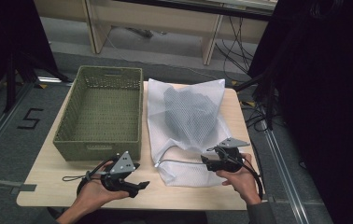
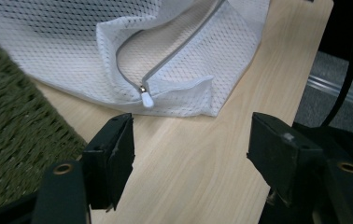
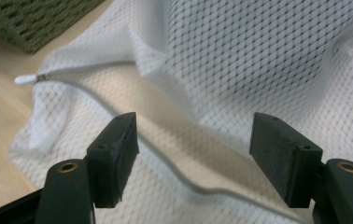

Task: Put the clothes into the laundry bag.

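Note:
A white mesh laundry bag (image 1: 184, 121) with a dark garment (image 1: 186, 107) inside lies on the wooden table (image 1: 48, 172), right of a green woven basket (image 1: 101, 112). Its zipper pull (image 1: 157, 164) points toward the front left corner of the bag. My left gripper (image 1: 139, 185) hovers near the table's front edge, open and empty, facing the zipper pull (image 2: 146, 99) from a short way off. Over the bag's front right part my right gripper (image 1: 207, 161) is open, jaws wide above the mesh (image 3: 258, 56) and the zipper line (image 3: 165, 158), pressing on nothing.
The basket (image 2: 11, 140) has nothing in it and stands close on the left gripper's left. Bare tabletop (image 2: 202, 154) lies between that gripper and the bag. Cables (image 1: 240, 42) and dark stands (image 1: 16, 70) surround the table, which ends just right of the bag.

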